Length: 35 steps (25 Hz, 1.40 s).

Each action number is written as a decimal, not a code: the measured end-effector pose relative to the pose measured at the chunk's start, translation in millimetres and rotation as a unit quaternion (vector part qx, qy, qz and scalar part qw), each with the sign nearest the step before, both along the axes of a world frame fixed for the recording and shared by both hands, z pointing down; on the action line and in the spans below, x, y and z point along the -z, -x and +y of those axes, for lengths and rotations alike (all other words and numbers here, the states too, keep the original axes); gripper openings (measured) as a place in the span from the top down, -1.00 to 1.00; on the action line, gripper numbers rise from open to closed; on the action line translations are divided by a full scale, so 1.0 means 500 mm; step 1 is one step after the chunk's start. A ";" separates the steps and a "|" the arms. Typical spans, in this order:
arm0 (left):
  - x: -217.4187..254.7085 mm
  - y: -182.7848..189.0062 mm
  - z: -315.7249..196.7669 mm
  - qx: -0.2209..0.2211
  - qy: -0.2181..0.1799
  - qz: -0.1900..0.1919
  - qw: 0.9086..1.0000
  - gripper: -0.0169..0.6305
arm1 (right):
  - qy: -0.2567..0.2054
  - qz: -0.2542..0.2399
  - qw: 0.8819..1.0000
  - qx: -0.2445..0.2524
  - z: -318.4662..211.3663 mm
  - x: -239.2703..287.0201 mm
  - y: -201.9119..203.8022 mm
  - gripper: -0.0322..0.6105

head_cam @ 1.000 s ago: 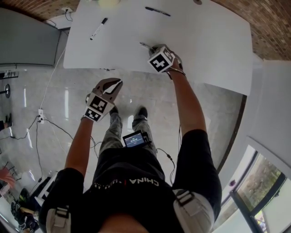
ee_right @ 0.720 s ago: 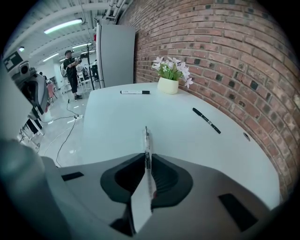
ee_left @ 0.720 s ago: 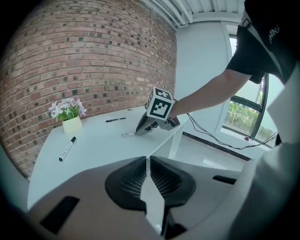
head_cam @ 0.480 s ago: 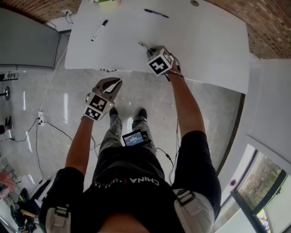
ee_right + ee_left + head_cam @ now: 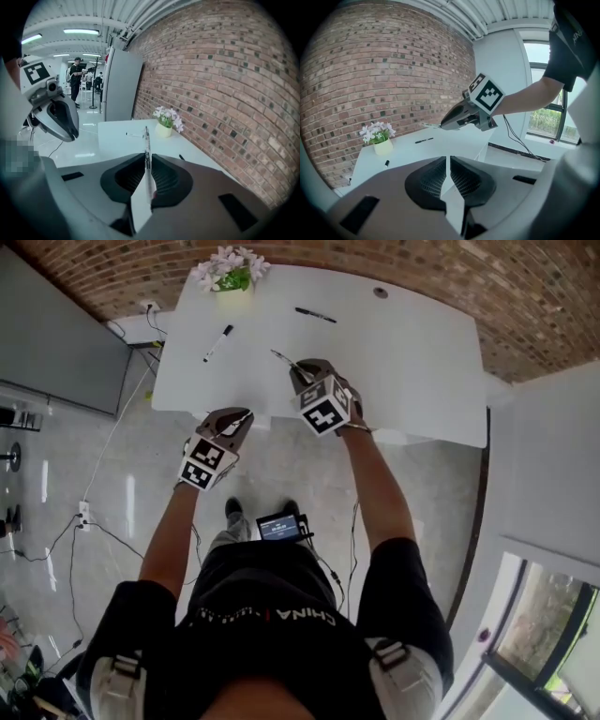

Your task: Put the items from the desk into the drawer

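Office: white desk (image 5: 403, 362), brick wall (image 5: 370, 61), ceiling lights (image 5: 82, 32)

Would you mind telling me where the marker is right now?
In the head view, the marker lies on the desk's left side, between the flower pot and the near edge, left of the pen in the right gripper.

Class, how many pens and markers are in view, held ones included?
3: marker at the left of the desk, black pen near its far edge, thin pen in the right gripper. None seem hidden.
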<state>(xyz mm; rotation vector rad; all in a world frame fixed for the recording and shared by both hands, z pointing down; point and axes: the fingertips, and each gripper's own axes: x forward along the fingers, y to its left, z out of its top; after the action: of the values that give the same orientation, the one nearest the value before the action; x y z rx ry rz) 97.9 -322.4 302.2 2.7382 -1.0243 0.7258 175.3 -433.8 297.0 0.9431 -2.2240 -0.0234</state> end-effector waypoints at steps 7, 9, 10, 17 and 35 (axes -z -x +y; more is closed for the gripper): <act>0.076 0.056 0.015 0.017 -0.039 0.015 0.999 0.91 | -0.056 -0.030 0.998 0.010 0.135 0.136 0.061 0.74; 0.088 0.077 0.032 0.023 -0.045 0.020 0.999 0.91 | -0.053 -0.040 0.998 0.006 0.178 0.140 0.075 0.74; 0.091 0.086 0.039 0.024 -0.048 0.022 0.998 0.91 | -0.051 -0.044 0.998 0.004 0.195 0.138 0.081 0.74; 0.094 0.126 0.067 0.029 -0.054 0.017 0.998 0.91 | -0.046 -0.053 0.998 0.003 0.247 0.134 0.121 0.74; 0.065 0.118 0.127 0.046 -0.051 -0.045 0.997 0.91 | -0.015 -0.075 0.996 0.040 0.291 0.108 0.121 0.74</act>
<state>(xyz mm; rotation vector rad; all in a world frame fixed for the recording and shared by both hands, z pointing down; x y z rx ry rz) 38.8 -259.0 269.4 2.7424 -1.2309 0.8103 114.9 -288.2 242.9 0.8988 -2.4050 -0.0241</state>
